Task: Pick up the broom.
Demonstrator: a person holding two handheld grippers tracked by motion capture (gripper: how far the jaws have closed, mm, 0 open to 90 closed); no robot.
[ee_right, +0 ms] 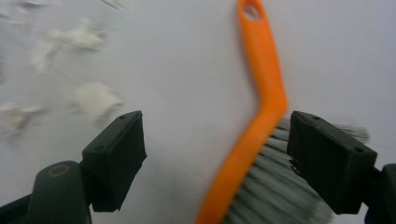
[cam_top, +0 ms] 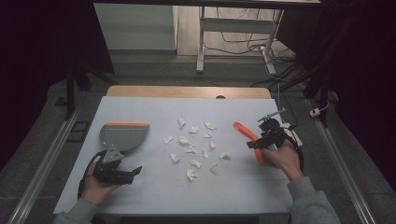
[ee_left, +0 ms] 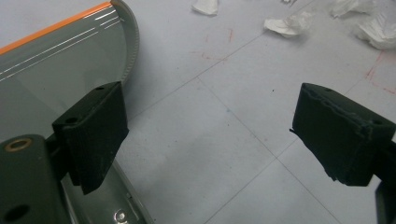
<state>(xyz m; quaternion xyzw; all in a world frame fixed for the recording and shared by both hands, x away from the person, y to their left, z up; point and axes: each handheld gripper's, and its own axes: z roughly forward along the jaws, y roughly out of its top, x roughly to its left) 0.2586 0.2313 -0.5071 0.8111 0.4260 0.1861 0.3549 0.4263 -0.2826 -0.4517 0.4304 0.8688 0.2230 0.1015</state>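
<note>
you're at a white table [cam_top: 154, 196], wood edge at the far side. biggest thing on it: grey dustpan [cam_top: 122, 136] w/ orange rim, lying at your left. your left gripper [cam_top: 132, 173] sits just below it, near the table's front, jaws wide apart & holding nothing. in the left gripper view the dustpan [ee_left: 56, 70] is right behind the left jaw, its handle running under that jaw; can't tell if they touch.

next: orange hand brush [cam_top: 249, 136] w/ grey bristles, lying on the table at your right, handle pointing up-left toward the scraps. your right gripper [cam_top: 258, 141] is over it, jaws spread. in the right gripper view the brush [ee_right: 261, 112] lies between the 2 jaws, nearer the right one, bristles beside that jaw, not clamped. that view is blurred.

smallest: crumpled white paper scraps [cam_top: 194, 147], scattered mid-table btwn dustpan & brush, well apart from both grippers. a few scraps [ee_left: 289, 23] show at the top of the left gripper view.
</note>
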